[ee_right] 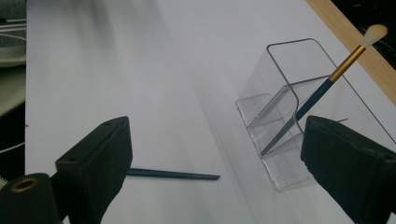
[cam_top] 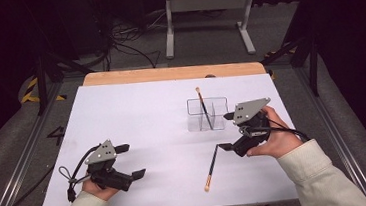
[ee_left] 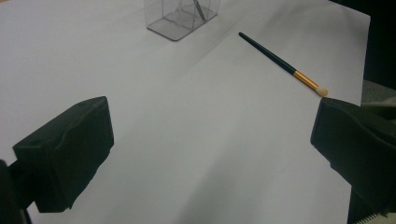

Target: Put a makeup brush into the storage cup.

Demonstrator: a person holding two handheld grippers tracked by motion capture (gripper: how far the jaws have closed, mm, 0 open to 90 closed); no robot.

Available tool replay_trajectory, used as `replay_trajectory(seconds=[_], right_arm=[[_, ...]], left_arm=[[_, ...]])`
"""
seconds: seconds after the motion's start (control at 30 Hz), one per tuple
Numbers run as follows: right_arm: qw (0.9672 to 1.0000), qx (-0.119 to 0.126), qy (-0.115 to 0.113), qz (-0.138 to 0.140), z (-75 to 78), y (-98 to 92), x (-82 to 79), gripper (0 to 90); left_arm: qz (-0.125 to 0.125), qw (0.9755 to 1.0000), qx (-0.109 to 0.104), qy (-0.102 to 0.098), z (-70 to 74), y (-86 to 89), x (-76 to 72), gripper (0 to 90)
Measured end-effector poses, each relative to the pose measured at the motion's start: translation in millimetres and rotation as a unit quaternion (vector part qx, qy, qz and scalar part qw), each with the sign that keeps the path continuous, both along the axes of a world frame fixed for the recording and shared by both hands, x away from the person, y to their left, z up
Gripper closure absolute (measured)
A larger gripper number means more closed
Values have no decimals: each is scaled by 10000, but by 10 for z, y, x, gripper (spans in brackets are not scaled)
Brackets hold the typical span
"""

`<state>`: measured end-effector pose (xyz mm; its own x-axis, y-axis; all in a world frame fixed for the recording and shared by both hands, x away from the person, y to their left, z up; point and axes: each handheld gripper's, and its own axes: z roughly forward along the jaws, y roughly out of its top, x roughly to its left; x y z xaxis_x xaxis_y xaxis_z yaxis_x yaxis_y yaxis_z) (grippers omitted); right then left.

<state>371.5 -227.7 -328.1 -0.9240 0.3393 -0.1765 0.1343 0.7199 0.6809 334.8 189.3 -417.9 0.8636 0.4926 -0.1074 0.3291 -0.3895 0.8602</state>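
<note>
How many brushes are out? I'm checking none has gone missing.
2. One brush stands tilted in the clear holder, bristles up. The other brush lies flat on the table, just left of the right gripper. None seems hidden.

I'm working in a lab or test bay — dark curtained walls around my white table [cam_top: 122, 118], aluminium framing rails [cam_top: 19, 152] at its sides, grey carpet, hazard tape [cam_top: 31, 88] on the floor, tangled cables [cam_top: 125, 38] and a bare desk frame [cam_top: 208, 15] beyond — nothing domestic.
</note>
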Motion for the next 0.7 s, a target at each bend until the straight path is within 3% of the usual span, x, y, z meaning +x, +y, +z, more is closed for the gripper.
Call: replay_trajectory(seconds=[0.37, 0.7], right_arm=[[9975, -590, 161, 342, -50, 105, 57, 121], [9951, -787, 278, 534, -108, 160, 89, 122]], left_arm=[[-5, 10000, 4, 55, -5, -8, 4, 0], [17, 10000, 9, 67, -10, 10, -9, 0]])
